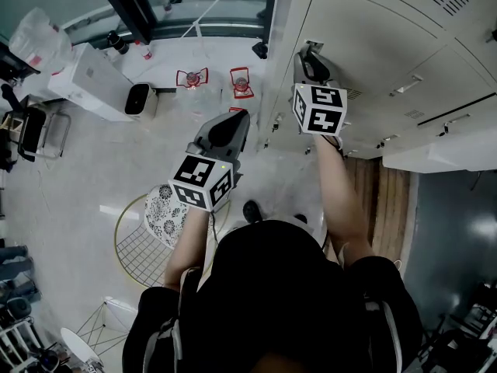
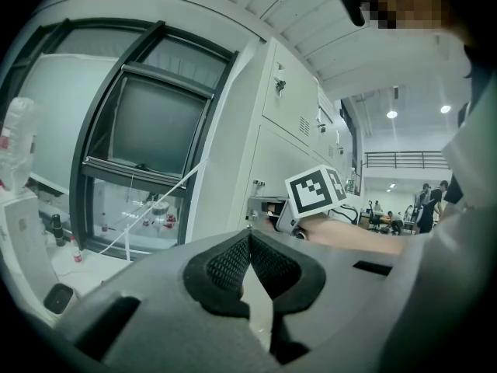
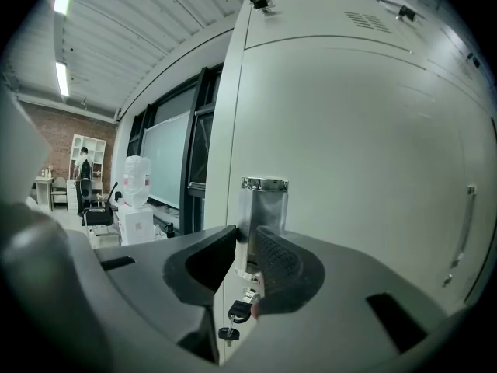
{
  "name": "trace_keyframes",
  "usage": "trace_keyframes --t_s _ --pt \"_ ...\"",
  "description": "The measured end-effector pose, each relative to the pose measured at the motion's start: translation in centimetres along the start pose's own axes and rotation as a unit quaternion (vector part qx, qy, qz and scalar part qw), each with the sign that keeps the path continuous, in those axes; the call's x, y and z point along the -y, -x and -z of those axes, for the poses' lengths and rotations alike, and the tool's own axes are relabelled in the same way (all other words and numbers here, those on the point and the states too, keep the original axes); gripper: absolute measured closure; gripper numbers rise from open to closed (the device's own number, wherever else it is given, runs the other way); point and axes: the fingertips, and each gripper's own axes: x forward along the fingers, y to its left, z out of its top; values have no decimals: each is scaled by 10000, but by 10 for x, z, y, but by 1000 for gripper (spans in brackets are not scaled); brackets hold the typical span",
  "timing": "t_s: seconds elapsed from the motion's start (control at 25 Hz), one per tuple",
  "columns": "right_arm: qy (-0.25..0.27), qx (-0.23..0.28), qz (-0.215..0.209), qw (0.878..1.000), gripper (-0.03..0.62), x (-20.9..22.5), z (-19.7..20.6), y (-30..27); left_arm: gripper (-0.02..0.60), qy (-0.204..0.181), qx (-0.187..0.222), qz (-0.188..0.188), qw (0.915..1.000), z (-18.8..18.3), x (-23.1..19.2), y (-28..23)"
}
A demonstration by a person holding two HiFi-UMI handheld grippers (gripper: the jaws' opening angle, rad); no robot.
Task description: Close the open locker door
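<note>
Ok so your right tongs (image 3: 247,234) are clenched on the chrome handle (image 3: 265,199), one pad each side, low-centre in the right gripper view, w/ the keys (image 3: 236,314) dangling from the lock just under. Left tongs (image 2: 249,238) are pinched together on nothing, hanging mid-frame in the head view, not needed atm.

The locker door (image 3: 357,162) fills the right half of that gripper view, its handle edge running down the centre. Can't tell how far ajar it is, looks close to flush w/ the rest of the bank imo.

Tips for the push:
- Drive straight into the cabinet face, no twisting. The handle's smooth metal so the pads could slip.
- Mind the keys, don't knock them w/ the lower part of the tongs.
- Go till the edge seats, then let go.

Beyond that:
- Pale glossy floor (image 1: 78,177) on the left of the head view.
- Wire chair (image 1: 144,247) lower left.
- Small red things (image 1: 192,77) near the top.
- Dark-framed window (image 2: 147,123) past the lockers.
- Water jug (image 3: 137,179) far left of the right gripper view.
</note>
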Motion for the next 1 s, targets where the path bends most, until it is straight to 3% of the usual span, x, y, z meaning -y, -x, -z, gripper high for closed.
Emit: trace_keyframes --t_s 0.56,1.0 --pt "-52 107 -179 9998 520 -6 -7 13 563 -21 -15 8 10000 4 5 4" --pt "-139 214 -381 9989 520 6 -11 73 565 -73 10 74 9999 3 46 6"
